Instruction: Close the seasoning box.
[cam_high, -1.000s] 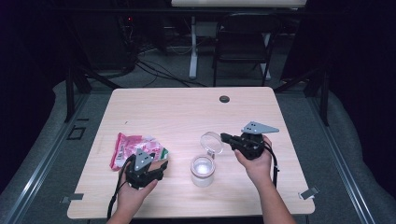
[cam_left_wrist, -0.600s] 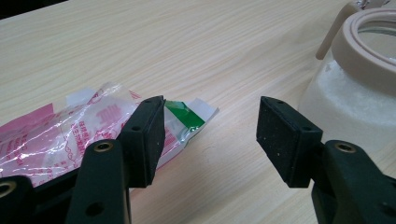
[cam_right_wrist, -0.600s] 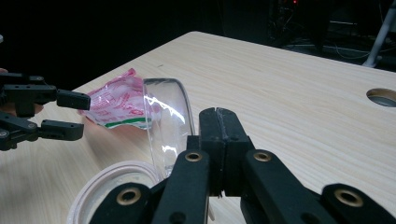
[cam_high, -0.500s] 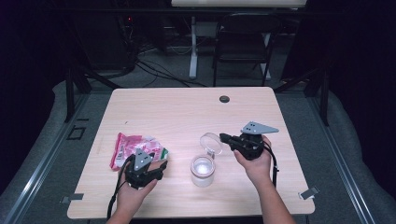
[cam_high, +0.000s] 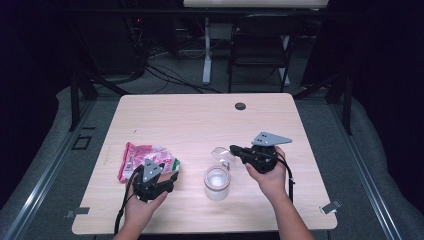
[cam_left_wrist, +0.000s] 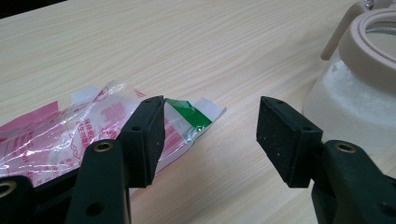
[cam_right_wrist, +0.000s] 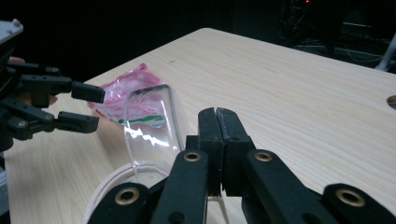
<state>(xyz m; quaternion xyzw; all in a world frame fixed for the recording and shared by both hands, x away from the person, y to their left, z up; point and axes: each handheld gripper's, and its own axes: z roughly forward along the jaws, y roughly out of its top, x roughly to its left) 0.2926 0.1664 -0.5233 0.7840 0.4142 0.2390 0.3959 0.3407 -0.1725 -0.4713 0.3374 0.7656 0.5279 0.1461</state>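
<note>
High view: at the table's (cam_high: 200, 120) near left, a pink-and-green plastic packet (cam_high: 145, 156) lies flat. The left gripper (cam_high: 167, 180) rests at its near right corner, jaws spread wide with nothing between them. Right of it stands a jar (cam_high: 216, 183) of white grains. The right gripper (cam_high: 233, 149), jaws pressed together, pinches the jar's clear hinged lid (cam_high: 220, 154), tipped open.
</note>
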